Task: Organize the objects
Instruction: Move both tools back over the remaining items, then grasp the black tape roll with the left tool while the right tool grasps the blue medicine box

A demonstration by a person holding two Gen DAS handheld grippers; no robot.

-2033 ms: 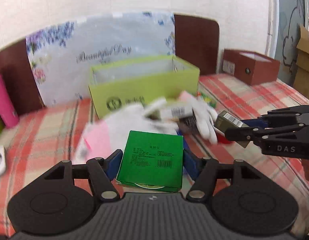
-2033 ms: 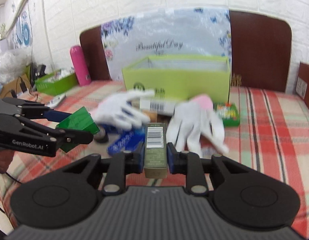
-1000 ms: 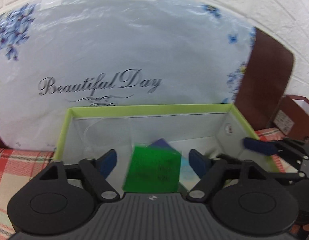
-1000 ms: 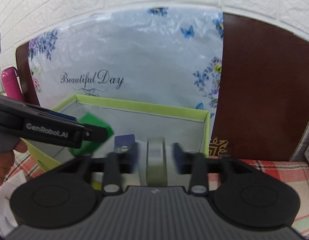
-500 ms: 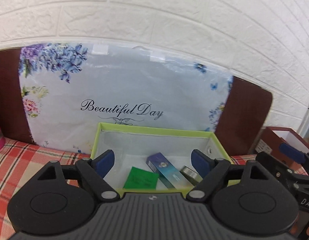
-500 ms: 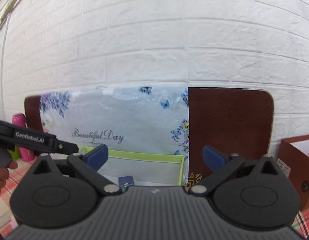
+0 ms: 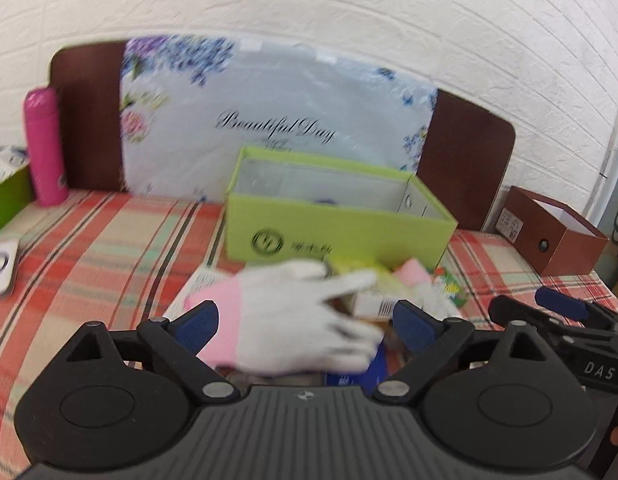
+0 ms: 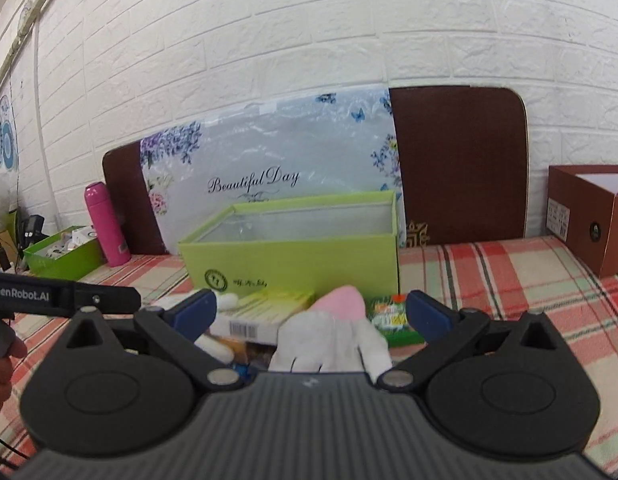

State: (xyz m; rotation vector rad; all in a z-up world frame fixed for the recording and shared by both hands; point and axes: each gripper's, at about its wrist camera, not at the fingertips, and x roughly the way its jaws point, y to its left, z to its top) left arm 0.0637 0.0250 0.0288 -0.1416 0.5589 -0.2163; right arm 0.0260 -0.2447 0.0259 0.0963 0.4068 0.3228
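Both grippers empty: left gripper still opening, right gripper spread wide. Glove lying at 6 o'clock of the green box, atop the pile. Probably soft, floppy, light; best pinched at the pink cuff.

"Beautiful Day" on the floral bag; "GenRobot.AI" on the left gripper.
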